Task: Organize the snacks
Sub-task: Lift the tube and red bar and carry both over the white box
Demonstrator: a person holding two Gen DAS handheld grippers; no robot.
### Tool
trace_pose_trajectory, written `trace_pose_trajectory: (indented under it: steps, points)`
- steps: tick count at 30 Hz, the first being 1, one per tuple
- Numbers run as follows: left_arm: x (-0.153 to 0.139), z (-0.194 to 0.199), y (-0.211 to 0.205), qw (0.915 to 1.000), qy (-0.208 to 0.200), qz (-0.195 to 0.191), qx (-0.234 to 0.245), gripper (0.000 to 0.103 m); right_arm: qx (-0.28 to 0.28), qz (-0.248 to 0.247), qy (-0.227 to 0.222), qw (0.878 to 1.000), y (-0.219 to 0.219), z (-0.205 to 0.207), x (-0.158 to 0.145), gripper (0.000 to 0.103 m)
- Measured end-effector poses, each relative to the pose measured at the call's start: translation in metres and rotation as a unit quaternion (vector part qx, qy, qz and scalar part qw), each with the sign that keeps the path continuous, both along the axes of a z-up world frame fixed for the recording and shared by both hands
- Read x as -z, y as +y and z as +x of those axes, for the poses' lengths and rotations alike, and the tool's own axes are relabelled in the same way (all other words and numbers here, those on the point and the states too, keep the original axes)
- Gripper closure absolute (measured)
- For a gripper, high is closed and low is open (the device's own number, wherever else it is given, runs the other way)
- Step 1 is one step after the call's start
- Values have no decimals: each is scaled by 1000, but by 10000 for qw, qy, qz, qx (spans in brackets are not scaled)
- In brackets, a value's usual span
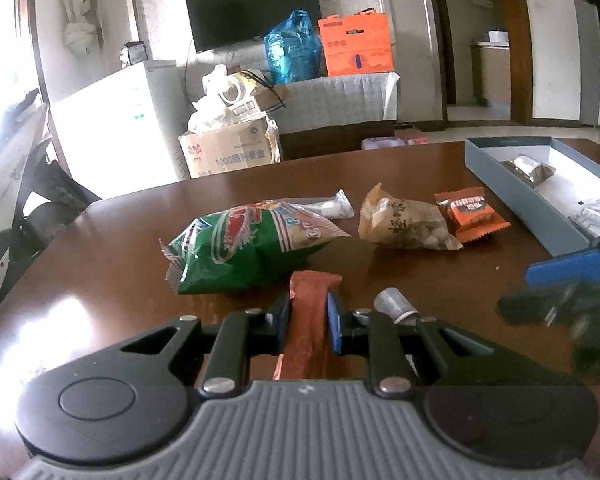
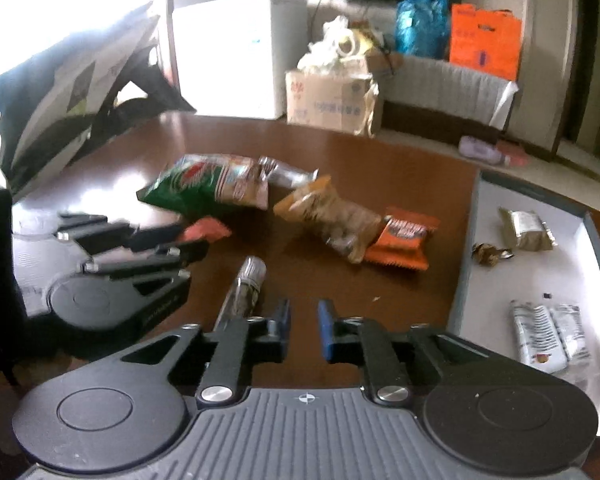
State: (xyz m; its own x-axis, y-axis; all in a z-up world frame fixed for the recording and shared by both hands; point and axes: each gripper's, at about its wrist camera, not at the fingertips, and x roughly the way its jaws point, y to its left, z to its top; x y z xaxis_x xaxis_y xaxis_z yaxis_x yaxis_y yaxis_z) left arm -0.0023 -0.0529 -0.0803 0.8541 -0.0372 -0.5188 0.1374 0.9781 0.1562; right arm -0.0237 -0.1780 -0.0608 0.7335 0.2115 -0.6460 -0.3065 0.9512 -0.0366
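The left gripper (image 1: 309, 322) is clenching the red snack bar (image 1: 306, 320) lengthwise; the right gripper (image 2: 303, 330) is hovering released, the silver packet (image 2: 246, 288) lying just left of it

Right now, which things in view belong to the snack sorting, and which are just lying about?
Job:
- red-brown packet, clamped in left gripper
- right gripper, open, nothing between its pads
- green chip bag
- tan nut bag
- orange packet
- silver packet
- grey tray

Lying about:
- cardboard box
- blue plastic bag
- orange bag
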Motion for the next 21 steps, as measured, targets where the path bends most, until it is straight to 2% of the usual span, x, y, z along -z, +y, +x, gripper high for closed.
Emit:
trace_pose_trajectory:
  steps: [1, 3, 5, 6, 8, 10, 11, 12, 13, 16, 21]
  points:
    - [-1, 0, 3, 10000, -9, -23, -11, 85, -24, -2, -1, 10000, 5, 1, 2, 58]
    - [-2, 0, 8, 10000, -37, -8, -74, 85, -111, 31, 32, 9999, 18, 5, 7, 58]
    - [-2, 2, 18, 9998, -17, -37, -173, 85, -185, -241, 143, 9994, 35, 13, 16, 57]
    - [-1, 3, 22, 9997, 3, -59, -224, 85, -229, -331, 68, 9992, 43, 14, 19, 52]
    - [-1, 5, 31, 9996, 22, -66, -265, 85, -206, -677, 177, 9973, 58, 20, 26, 51]
    - [1, 5, 36, 9996, 38, -57, -279, 85, -208, -783, 46, 9967, 65, 20, 30, 50]
    - [2, 6, 39, 9995, 63, -77, -291, 85, -201, -753, 85, 9969, 65, 22, 30, 52]
    - [3, 7, 40, 9995, 94, -98, -299, 85, -300, -666, 112, 9973, 63, 23, 28, 72]
    - [4, 8, 41, 9994, 106, -111, -305, 85, -353, -662, 121, 9971, 63, 24, 28, 79]
    - [6, 8, 39, 9996, 125, -115, -241, 85, -446, -756, 65, 9961, 62, 19, 24, 80]
    - [5, 7, 31, 9998, 88, -113, -152, 85, -415, -462, -117, 9980, 48, 8, 6, 80]
